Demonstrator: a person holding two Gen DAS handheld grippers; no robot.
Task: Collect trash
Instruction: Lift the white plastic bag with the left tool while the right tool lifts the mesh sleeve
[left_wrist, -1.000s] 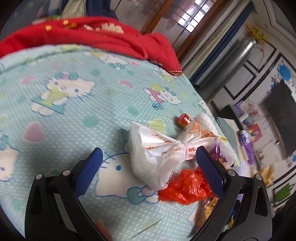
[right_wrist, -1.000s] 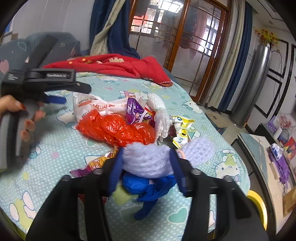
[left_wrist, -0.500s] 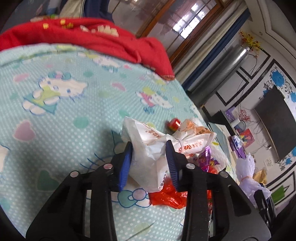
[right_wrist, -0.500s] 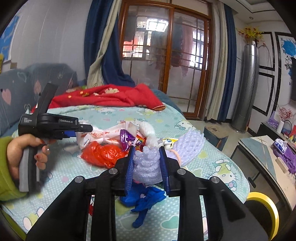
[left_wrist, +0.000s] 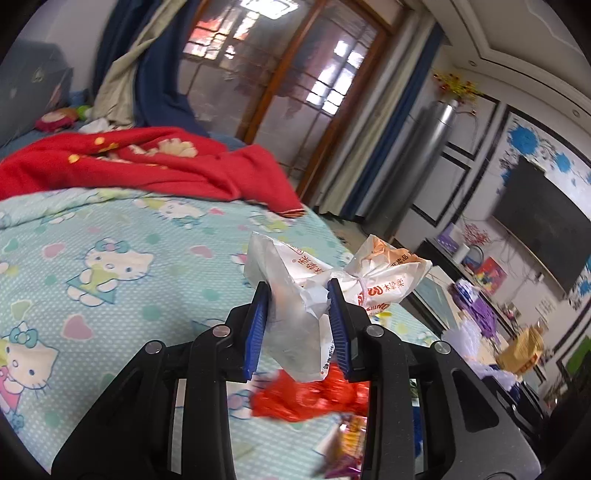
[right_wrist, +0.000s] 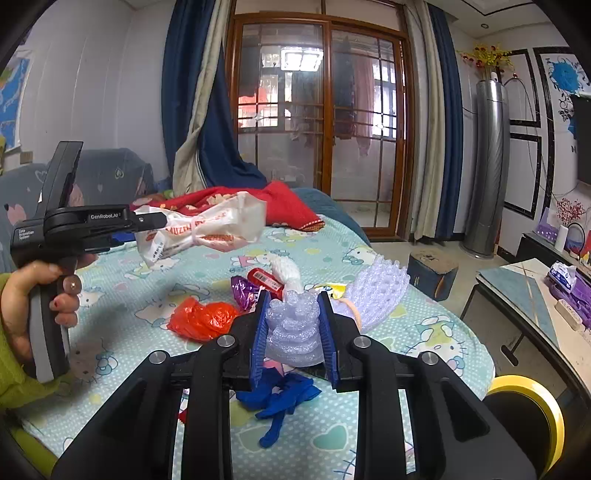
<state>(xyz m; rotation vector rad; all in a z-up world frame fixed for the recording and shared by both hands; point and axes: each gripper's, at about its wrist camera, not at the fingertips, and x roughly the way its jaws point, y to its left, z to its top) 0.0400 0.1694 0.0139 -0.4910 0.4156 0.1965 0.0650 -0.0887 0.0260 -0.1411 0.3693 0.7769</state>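
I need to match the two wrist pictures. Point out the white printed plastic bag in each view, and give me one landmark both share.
Left wrist view: the white printed plastic bag sits low in the centre, pinched between the left gripper pads, above the bed.
Right wrist view: the bag is left of centre, hanging from the left gripper, clear of the bedsheet.
Shared landmark: the red blanket at the bed's far end.

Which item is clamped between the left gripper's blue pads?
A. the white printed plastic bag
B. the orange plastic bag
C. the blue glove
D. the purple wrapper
A: the left gripper pinches the white printed plastic bag, lifted clear of the bed sheet; the right wrist view shows the same.
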